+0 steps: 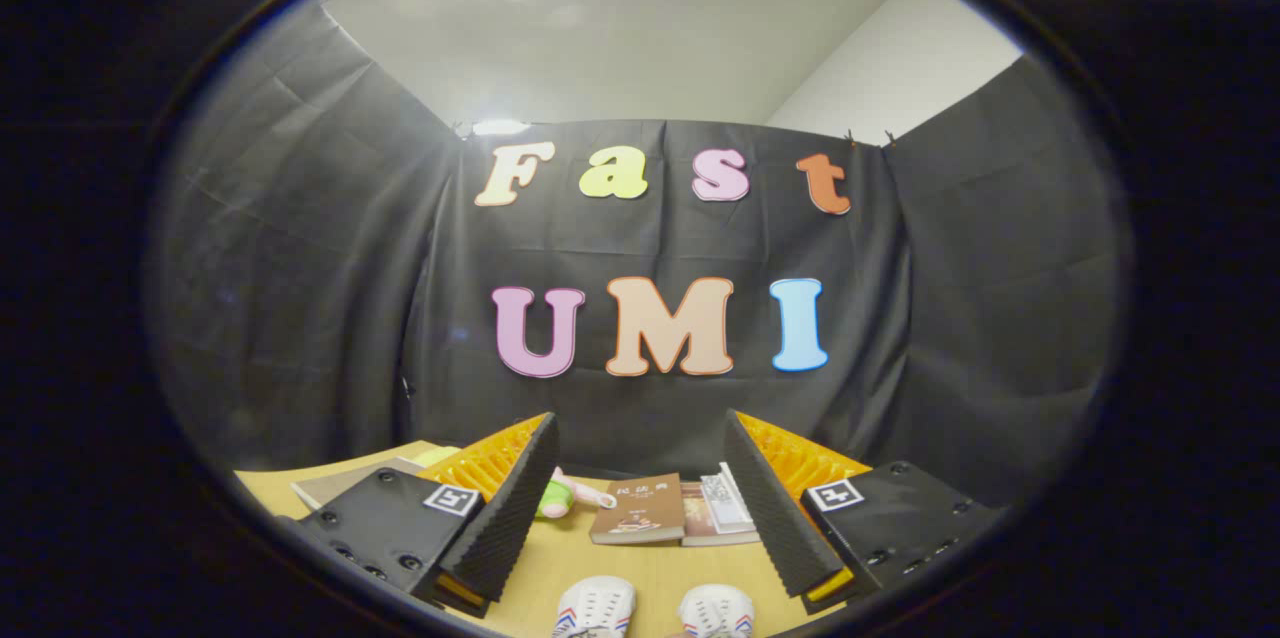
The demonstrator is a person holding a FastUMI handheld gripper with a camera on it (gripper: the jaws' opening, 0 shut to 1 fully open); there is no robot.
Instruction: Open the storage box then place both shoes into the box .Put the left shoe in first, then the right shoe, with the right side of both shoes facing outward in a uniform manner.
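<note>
My gripper (640,493) hangs open above the wooden table (640,573), with nothing between its fingers. Two white shoes with red and blue stripes lie side by side on the table below the fingers, toes pointing away from me: one shoe (595,608) on the left and the other shoe (716,610) on the right. Just their toe ends show. I see no storage box here.
Beyond the fingers, a brown book (640,510) and other books (722,508) lie at the table's far edge. A small green and pink toy (565,498) rests by the left finger. A flat grey book (345,483) lies further left. Black cloth walls close off the booth behind.
</note>
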